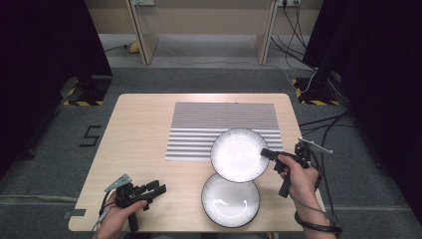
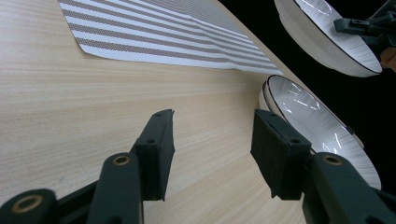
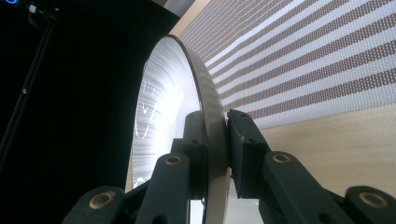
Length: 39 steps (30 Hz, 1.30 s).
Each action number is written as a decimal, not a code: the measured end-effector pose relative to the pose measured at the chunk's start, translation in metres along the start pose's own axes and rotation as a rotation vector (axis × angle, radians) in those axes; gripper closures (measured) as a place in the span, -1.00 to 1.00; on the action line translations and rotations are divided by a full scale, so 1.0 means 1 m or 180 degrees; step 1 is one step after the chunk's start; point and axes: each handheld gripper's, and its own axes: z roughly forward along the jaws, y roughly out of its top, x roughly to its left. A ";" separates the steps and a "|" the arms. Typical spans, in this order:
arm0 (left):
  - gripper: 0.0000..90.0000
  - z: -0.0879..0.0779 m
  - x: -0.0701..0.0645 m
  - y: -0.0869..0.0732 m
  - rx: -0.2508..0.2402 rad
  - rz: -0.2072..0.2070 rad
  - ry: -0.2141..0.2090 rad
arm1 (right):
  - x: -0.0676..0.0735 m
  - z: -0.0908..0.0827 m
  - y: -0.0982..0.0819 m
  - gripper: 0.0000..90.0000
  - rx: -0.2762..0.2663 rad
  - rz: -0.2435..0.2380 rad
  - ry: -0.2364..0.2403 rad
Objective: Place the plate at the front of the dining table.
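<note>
upper plate (image 1: 239,154) lifted clear at table centre-right, right gripper (image 1: 267,154) jaws clamped on rim at 3 o'clock. lower plate (image 1: 230,200) flat beneath. left gripper (image 1: 158,189) jaws apart, idle, 9 o'clock of it.

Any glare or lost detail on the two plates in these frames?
High view: the held plate is blown out white, the lower plate shows curved highlights. Left gripper view: streaky reflections on the lower plate, background black. Right gripper view: sharp ribbing, small glints, left side black.
</note>
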 end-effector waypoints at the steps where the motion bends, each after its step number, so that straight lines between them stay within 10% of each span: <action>1: 0.07 0.000 0.000 0.000 -0.0004 0.0001 0.0007 | 0.000 0.000 0.001 0.73 0.0012 0.0020 -0.0004; 39: 0.05 0.000 0.001 0.000 -0.0004 0.0016 0.0022 | 0.009 0.015 0.030 0.72 -0.0092 0.0062 -0.0020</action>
